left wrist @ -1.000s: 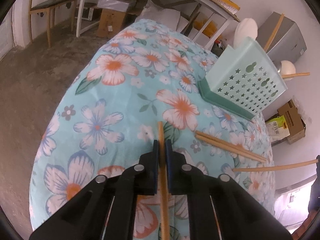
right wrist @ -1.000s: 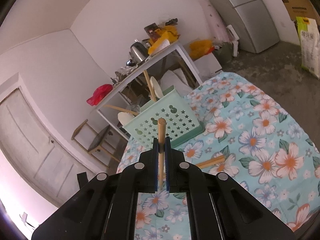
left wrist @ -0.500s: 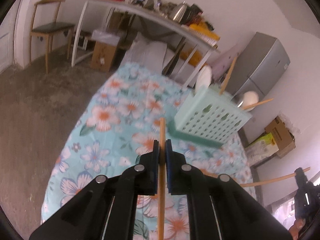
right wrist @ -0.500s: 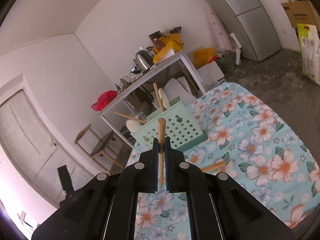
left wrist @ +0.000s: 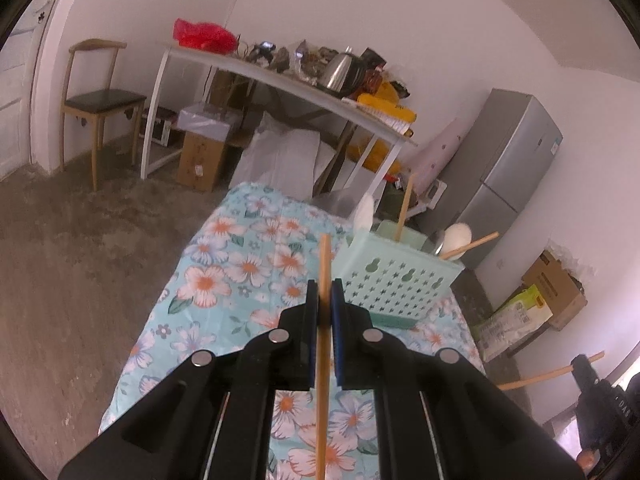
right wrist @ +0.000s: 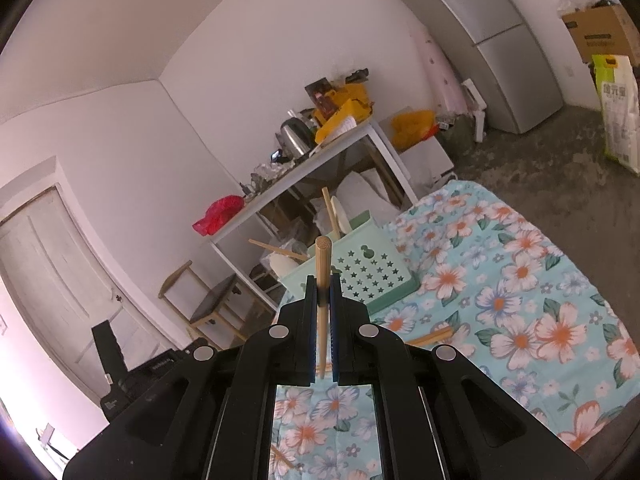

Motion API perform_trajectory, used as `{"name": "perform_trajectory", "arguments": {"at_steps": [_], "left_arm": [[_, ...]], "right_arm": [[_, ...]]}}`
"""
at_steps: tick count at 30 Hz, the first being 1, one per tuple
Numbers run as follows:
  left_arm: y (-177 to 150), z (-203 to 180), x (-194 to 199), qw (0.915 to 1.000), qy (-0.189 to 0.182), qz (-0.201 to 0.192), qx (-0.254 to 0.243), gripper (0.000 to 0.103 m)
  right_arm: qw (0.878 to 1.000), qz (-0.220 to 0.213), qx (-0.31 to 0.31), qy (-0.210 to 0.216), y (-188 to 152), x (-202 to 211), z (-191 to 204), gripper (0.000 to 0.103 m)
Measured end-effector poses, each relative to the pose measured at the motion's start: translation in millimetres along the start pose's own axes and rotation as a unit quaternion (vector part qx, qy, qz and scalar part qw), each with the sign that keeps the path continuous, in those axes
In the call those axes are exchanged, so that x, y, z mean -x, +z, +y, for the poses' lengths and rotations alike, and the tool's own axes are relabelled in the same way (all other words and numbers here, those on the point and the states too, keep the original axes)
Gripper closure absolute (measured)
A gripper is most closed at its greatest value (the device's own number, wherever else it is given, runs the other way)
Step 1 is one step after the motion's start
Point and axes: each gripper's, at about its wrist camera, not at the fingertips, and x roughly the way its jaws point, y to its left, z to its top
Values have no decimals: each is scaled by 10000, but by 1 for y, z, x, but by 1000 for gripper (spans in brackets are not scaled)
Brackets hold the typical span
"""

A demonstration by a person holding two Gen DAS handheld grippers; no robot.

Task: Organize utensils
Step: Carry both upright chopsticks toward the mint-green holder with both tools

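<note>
My left gripper is shut on a wooden chopstick that runs up between its pads, held above the floral tablecloth. The mint green utensil basket stands just ahead to the right, with white spoons and chopsticks in it. My right gripper is shut on another chopstick, its round end pointing at the basket. That gripper and its chopstick show at the left view's right edge. Loose chopsticks lie on the cloth near the basket.
Behind the table stands a white side table with a kettle and clutter. A grey fridge is at the back right and a wooden chair at the left. Cardboard boxes and a bag sit on the floor.
My left gripper has lifted its chopstick off the tablecloth and tilted up, so the basket now sits lower and nearer centre. The right gripper has drifted slightly with its chopstick.
</note>
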Motion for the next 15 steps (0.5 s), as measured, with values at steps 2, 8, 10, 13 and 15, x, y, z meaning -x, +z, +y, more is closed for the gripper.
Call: {"name": "perform_trajectory", "arguments": {"at_steps": [2,8,10,13,15], "left_arm": [[7,-5,9,9999,-25,-153,-30,97],[32,-23,38,9970,-159,-715,-234,97],[42,-30,46,9948,-277,-930,-293,97],[60,-46,55,9901,-479,-1259,-389,97],[71,-57,54,9868,-603,-1431,-452,97]], "right_arm": [[10000,-39,-15,16,1,4,-1,99],[9999,-169,4,-2,1,12,-4,99],[9998,-179,27,-31,1,13,-4,99],[9998,-200,10,-22,1,11,-7,99],[9998,-202,-36,5,2,7,-11,99]]}}
